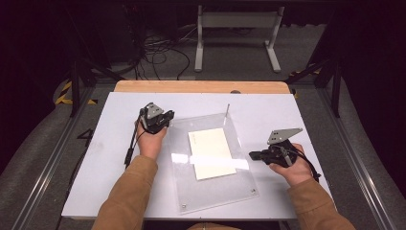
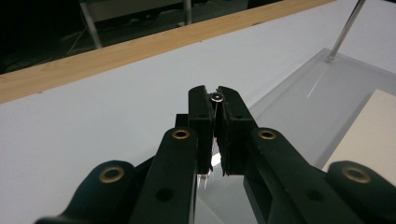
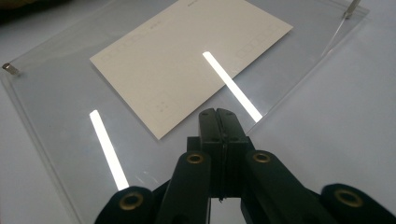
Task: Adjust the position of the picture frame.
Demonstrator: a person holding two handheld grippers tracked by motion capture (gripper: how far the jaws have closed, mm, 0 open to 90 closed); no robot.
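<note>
A clear acrylic sheet (image 1: 210, 189) lies flat on the white desk (image 1: 95, 191), and a cream card (image 1: 211, 153) with faint printed boxes rests near its middle, a little toward the far side. Small metal standoffs sit at the sheet's corners: one at the near left corner (image 1: 183, 207), one at the near right corner (image 1: 253, 190), and a thin metal pin (image 1: 227, 111) stands upright at the far right corner. Bright strips of reflected light cross the sheet and the card. At the sheet's far left corner the left gripper (image 1: 166, 118) is held in the person's left hand (image 1: 151, 141); in the left gripper view its fingers (image 2: 201, 121) are pressed in on a small round-headed metal piece (image 2: 216, 97) pinched between their tips, right over the sheet's edge. Just beside the sheet's right edge, about level with the card, the right gripper (image 1: 253, 155) points toward the sheet from the person's right hand (image 1: 294, 170); in the right gripper view its fingers (image 3: 210, 128) are pressed together with nothing between them, their tips above the sheet's edge. Both sleeves are tan. Beyond the sheet, a wooden strip (image 1: 201, 86) runs along the desk's far edge.
</note>
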